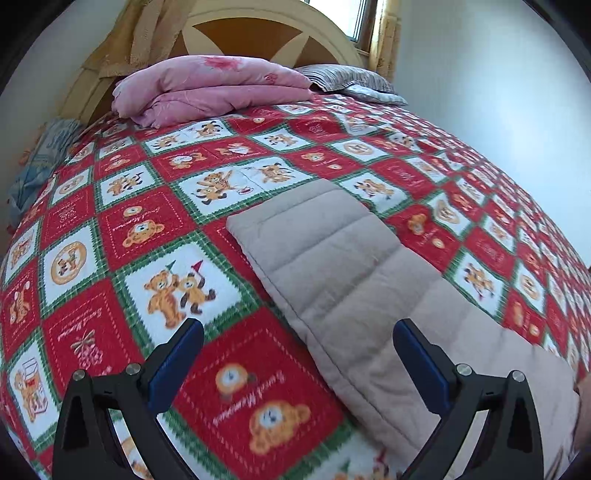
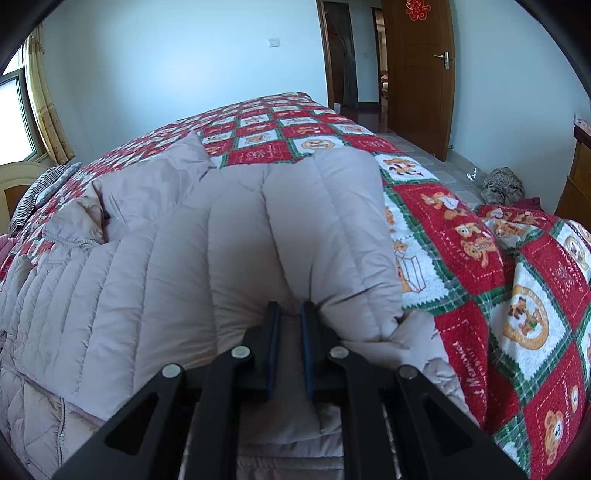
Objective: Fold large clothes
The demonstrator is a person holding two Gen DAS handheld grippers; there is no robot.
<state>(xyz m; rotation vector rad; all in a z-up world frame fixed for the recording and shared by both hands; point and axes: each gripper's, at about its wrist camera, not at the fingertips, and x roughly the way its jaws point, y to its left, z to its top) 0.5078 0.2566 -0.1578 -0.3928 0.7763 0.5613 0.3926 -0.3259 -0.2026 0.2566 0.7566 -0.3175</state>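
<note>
A beige quilted down jacket [image 2: 155,258] lies on a bed with a red, white and green teddy-bear quilt [image 2: 461,258]. My right gripper [image 2: 290,314] is shut on a fold of the jacket near its lower edge; the fabric bunches between the jaws. In the left wrist view one jacket sleeve [image 1: 332,251] stretches flat across the quilt [image 1: 129,229]. My left gripper [image 1: 298,332] is open and empty, hovering above the quilt, with its right finger over the sleeve's near part.
A folded pink blanket [image 1: 207,88] and a striped pillow [image 1: 351,79] lie by the headboard [image 1: 266,22]. A blue cloth [image 1: 40,158] hangs at the bed's left side. An open wooden door [image 2: 421,74] and a bundle on the floor [image 2: 502,184] are beyond the bed.
</note>
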